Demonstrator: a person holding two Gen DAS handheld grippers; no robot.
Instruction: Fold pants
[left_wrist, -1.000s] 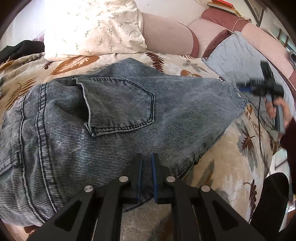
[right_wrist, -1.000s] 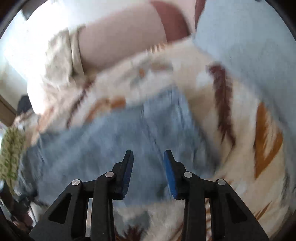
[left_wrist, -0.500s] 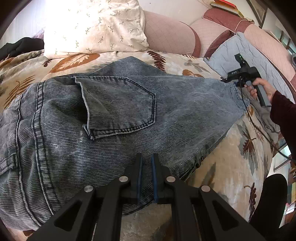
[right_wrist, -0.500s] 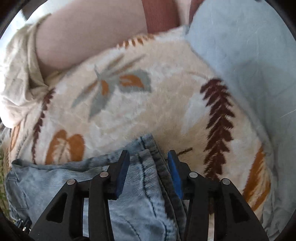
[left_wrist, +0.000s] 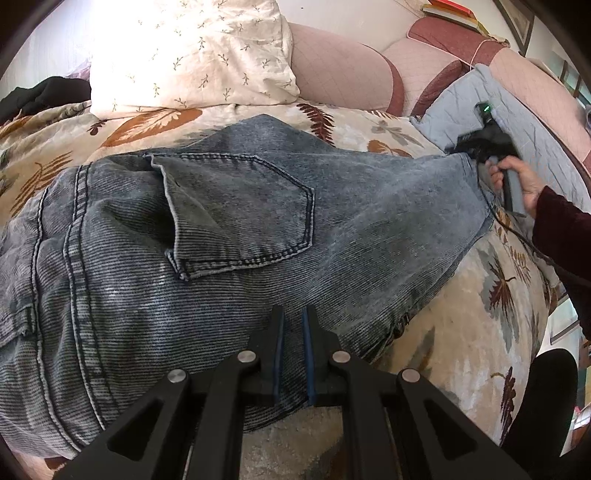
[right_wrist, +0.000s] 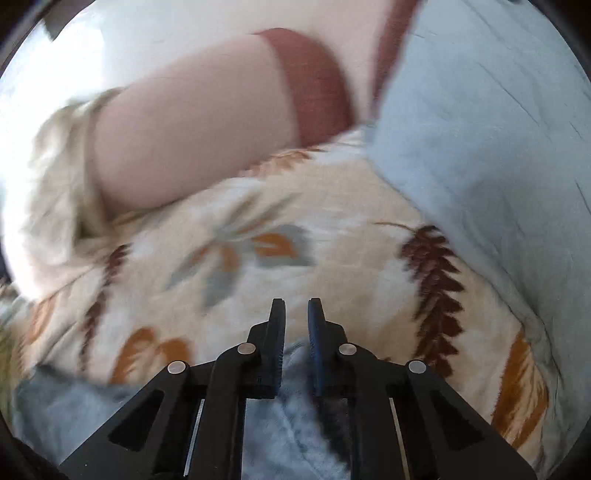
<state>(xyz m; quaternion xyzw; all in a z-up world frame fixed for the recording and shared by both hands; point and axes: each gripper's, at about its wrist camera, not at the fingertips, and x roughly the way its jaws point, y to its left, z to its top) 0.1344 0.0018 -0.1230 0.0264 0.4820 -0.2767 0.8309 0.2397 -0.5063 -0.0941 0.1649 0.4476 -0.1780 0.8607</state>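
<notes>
Faded blue jeans (left_wrist: 258, 221) lie spread across a leaf-print blanket (left_wrist: 461, 332), back pocket up, one leg running to the right. My left gripper (left_wrist: 293, 314) is shut on the near edge of the denim, a strip of fabric pinched between its blue pads. At the far right a hand (left_wrist: 521, 181) holds my right gripper (left_wrist: 469, 147) at the leg hem (left_wrist: 476, 181). In the right wrist view the right gripper (right_wrist: 296, 306) is closing, its jaws narrow, with the hem of the jeans (right_wrist: 291, 424) bunched between the pads.
A cream pillow (left_wrist: 192, 55) and pink cushions (left_wrist: 340, 70) line the back. A grey-blue quilt (left_wrist: 535, 140) lies behind the right gripper. A black garment (left_wrist: 48, 92) sits far left. A dark sleeve (left_wrist: 561, 229) reaches in from the right.
The right gripper swept over the blanket to the leg hem, came down over it and its jaws narrowed around the denim. The left gripper and its hold stayed the same.
</notes>
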